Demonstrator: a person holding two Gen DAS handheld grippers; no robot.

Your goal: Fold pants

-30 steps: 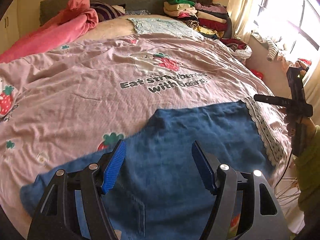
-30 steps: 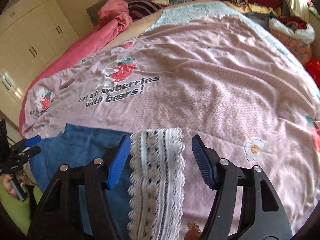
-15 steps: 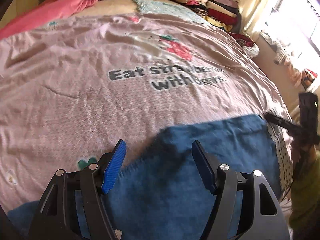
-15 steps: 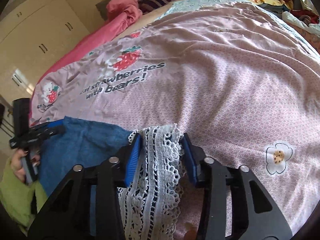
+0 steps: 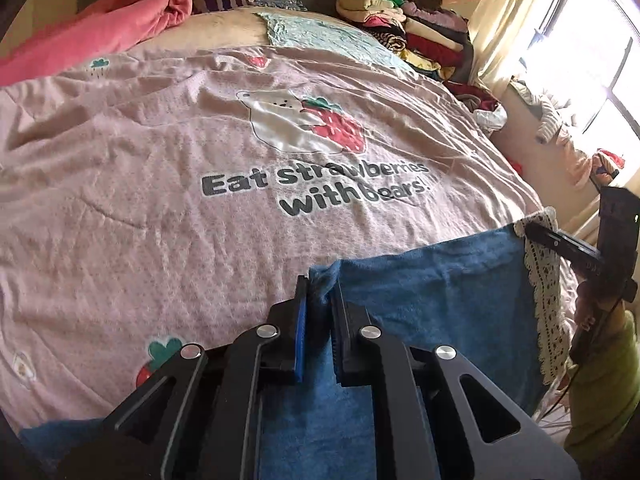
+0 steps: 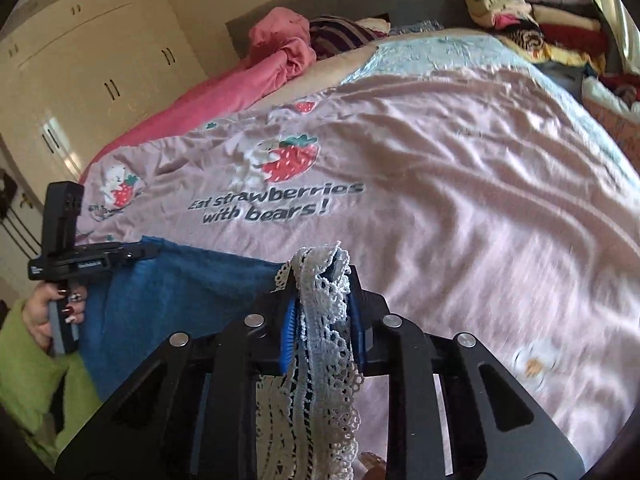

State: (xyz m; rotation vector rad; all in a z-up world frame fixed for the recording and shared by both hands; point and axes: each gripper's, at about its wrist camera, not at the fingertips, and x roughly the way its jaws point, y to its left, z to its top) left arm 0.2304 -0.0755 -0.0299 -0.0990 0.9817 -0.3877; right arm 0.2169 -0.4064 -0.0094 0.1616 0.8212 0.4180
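Pants (image 5: 432, 304) lie at the bed's (image 5: 168, 184) near edge; our left gripper (image 5: 320, 300) clamps blue cloth, our right gripper (image 6: 320, 280) is closing on the lace hem (image 6: 324, 344). Uneven lifting could slip that thin lace free.

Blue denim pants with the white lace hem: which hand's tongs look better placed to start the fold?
Probably right: the right tongs are closing on the white lace hem, the pants' end. Left tongs pinch the blue denim pants mid-edge.
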